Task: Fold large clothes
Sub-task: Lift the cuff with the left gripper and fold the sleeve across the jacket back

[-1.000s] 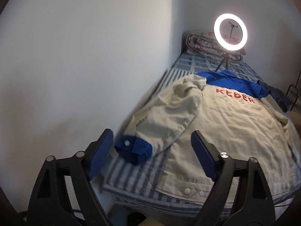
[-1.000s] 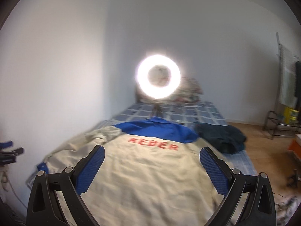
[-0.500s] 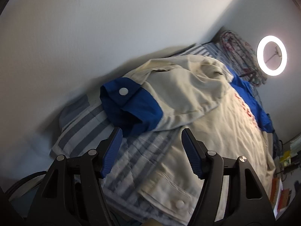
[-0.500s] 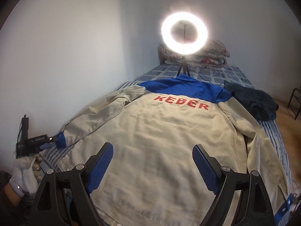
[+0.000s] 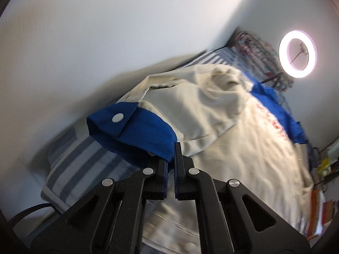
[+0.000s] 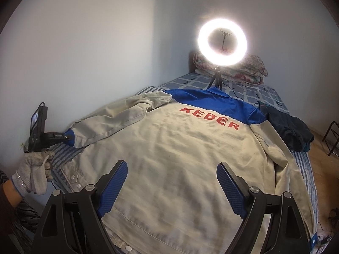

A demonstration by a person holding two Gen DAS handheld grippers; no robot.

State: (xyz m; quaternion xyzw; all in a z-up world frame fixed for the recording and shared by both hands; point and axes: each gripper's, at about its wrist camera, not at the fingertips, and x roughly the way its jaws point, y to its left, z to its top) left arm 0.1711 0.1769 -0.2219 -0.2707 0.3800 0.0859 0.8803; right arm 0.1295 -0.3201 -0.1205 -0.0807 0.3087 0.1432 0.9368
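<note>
Left gripper (image 5: 171,158), low centre of the left wrist view: jaws are brought together and clamped on the blue cuff (image 5: 135,131) of the jacket's sleeve; the cuff's edge is pinched between the pads, and a silver snap is seen on the cuff's flap. In the right wrist view the same gripper (image 6: 67,137) is seen at middle left, held by a hand in a white work glove (image 6: 35,169), its tips at the cuff (image 6: 71,137).

Right gripper (image 6: 171,188), bottom centre of the right wrist view: jaws are spread wide over the jacket's lower back, with nothing pinched between the blue pads (whether the tips touch the cloth cannot be told).

Work jacket (image 6: 169,158): beige, blue yoke and collar, red lettering "KEBER" across the upper back. It is laid back-up and spread over the middle of the frame, on a striped bed sheet (image 6: 60,152). The left-frame sleeve is angled down toward the cuff.

Beyond, in the upper right of the frame: a lit ring light (image 6: 222,42) on a small tripod is stood on the bed just behind the collar. A folded floral quilt (image 6: 254,69) is stacked behind it against the wall. A dark garment (image 6: 290,131) is heaped at right, beside the jacket's shoulder.
</note>
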